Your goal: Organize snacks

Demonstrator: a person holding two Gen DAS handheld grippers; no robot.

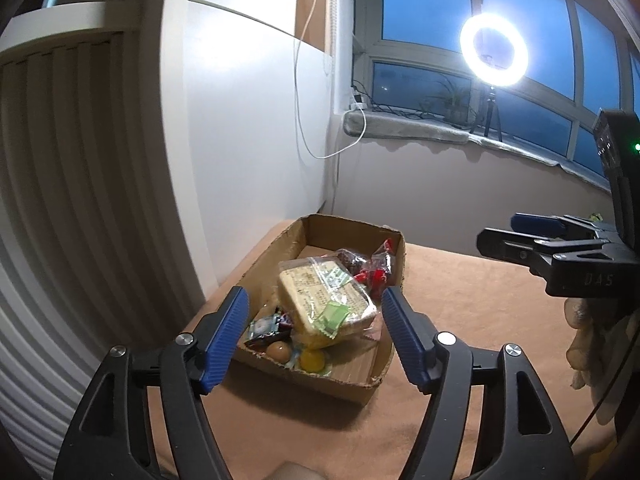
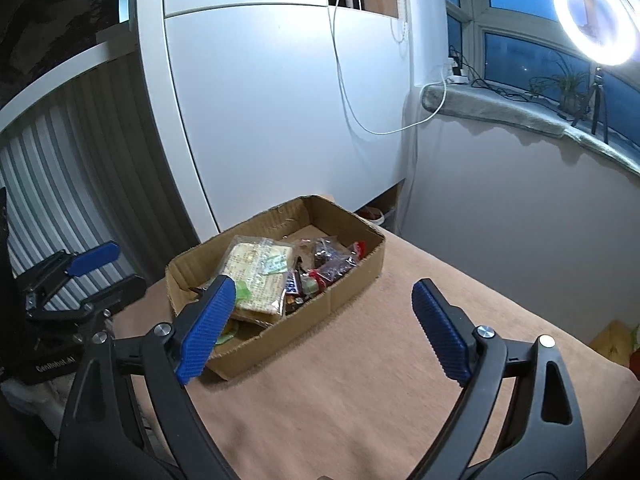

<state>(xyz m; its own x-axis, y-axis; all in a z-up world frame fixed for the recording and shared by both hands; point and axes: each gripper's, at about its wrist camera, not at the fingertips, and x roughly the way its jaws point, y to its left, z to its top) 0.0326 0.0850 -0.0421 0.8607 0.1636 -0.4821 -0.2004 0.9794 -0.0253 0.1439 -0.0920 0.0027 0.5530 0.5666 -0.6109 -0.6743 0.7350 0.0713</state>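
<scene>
My left camera sits just behind my left tongs (image 1: 314, 334) and looks forward and down along them, close over the near end of the cardboard box (image 1: 362, 384), with the window (image 1: 520, 28) beyond. My right camera rides behind my right tongs (image 2: 324, 320) the same way, a little farther back, facing the box's long side. Both views share the box, the bench (image 2: 360, 380), the ring light (image 1: 494, 50), and each other's tongs.
</scene>
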